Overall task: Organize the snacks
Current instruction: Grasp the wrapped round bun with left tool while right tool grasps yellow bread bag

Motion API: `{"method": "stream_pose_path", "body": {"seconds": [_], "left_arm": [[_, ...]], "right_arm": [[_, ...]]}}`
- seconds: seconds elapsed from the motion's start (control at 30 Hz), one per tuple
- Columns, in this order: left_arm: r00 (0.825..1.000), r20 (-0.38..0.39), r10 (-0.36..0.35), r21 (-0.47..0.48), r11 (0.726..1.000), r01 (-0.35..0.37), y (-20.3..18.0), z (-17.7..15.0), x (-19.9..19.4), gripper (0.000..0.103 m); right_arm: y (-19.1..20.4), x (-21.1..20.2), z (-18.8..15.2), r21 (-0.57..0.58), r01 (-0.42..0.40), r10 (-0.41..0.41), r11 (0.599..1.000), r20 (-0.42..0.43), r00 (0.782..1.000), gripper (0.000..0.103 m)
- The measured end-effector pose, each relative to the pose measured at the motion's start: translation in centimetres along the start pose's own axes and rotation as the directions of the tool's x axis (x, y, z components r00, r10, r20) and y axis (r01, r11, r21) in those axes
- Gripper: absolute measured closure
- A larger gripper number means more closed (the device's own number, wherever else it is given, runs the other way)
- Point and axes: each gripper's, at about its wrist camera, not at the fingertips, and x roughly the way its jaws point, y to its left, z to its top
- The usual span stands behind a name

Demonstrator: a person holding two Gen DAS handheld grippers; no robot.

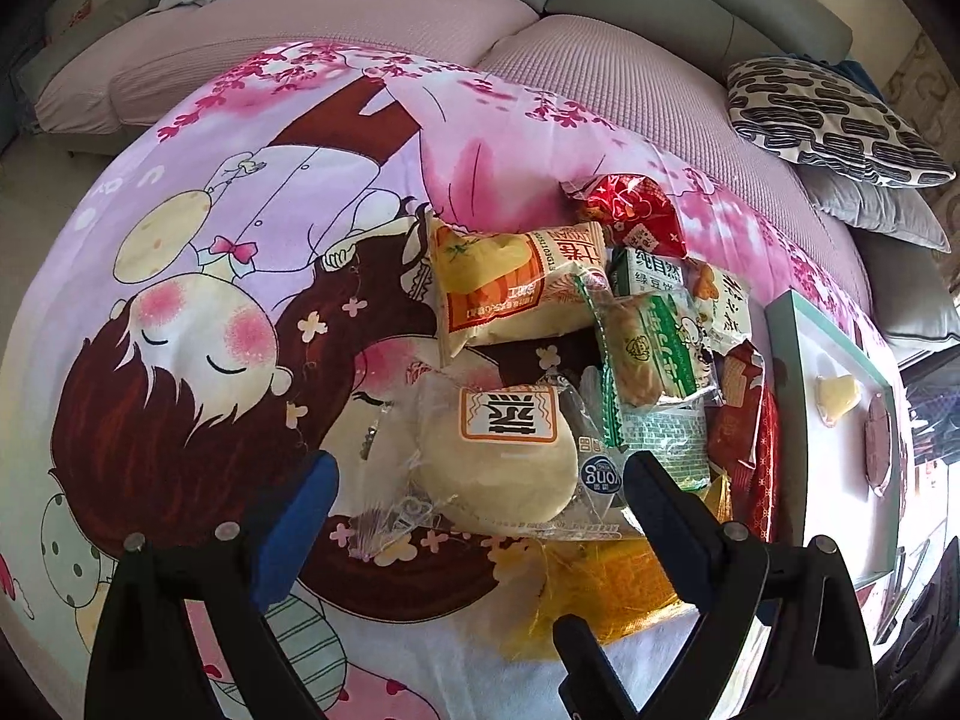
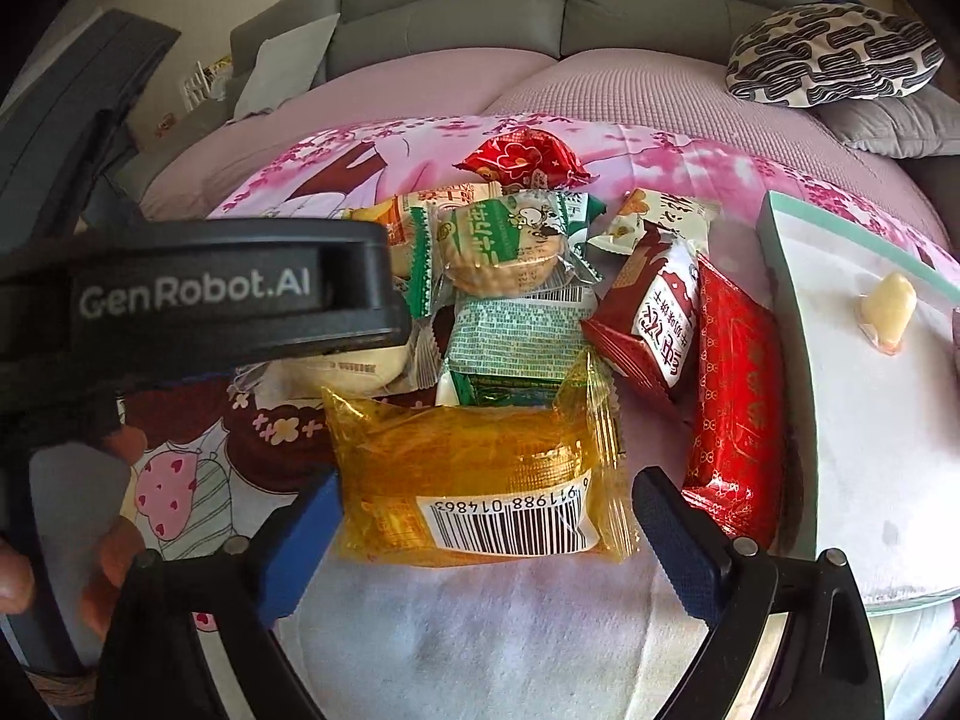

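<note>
A heap of wrapped snacks lies on a pink cartoon cloth (image 1: 252, 300) spread over the desk, with a sofa (image 1: 420, 48) behind it and a patterned cushion (image 1: 834, 120) off to the right.

The left gripper (image 1: 480, 492) hangs over the near edge of the heap, tilted steeply down. Its jaws stand wide, one to each side of a round bun (image 1: 492, 468) in clear wrap with an orange label; the pads are not pressing on it. Beyond the bun lies a cream and orange packet (image 1: 510, 288), beside it a green biscuit pack (image 1: 654, 348), and at the far end a red foil snack (image 1: 636, 210).

The right gripper (image 2: 486, 522) is also angled down, jaws wide, straddling a yellow pack (image 2: 474, 474) with a barcode on its near end. The pack lies flat on the cloth and nothing grips it. Just behind it sits a green-printed pack (image 2: 516, 336), and to its right a long red foil pack (image 2: 738, 396) lies along the side of a pale tray (image 2: 786, 300). A dark red wafer pack (image 2: 648, 312) leans on the red one.

On the tray, well apart from the heap, rests one small pale sweet (image 2: 888, 306). In the right wrist view the left gripper's black body crosses the left side, with a hand (image 2: 114, 492) on its grip below.
</note>
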Motion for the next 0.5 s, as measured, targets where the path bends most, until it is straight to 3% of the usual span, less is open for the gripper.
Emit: {"method": "stream_pose_path", "body": {"seconds": [0.27,0.5], "left_arm": [[0.995,-0.041,0.088,-0.107,0.990,-0.092,3.4,0.0,0.9,0.007],[0.998,-0.006,0.069,-0.103,0.992,-0.069,3.7,0.5,0.5,0.007]], "right_arm": [[0.0,0.1,-0.1,0.003,-0.003,0.003,1.000,-0.003,1.000,0.006],[-0.1,0.2,-0.1,0.006,-0.007,0.007,1.000,-0.004,1.000,0.006]]}}
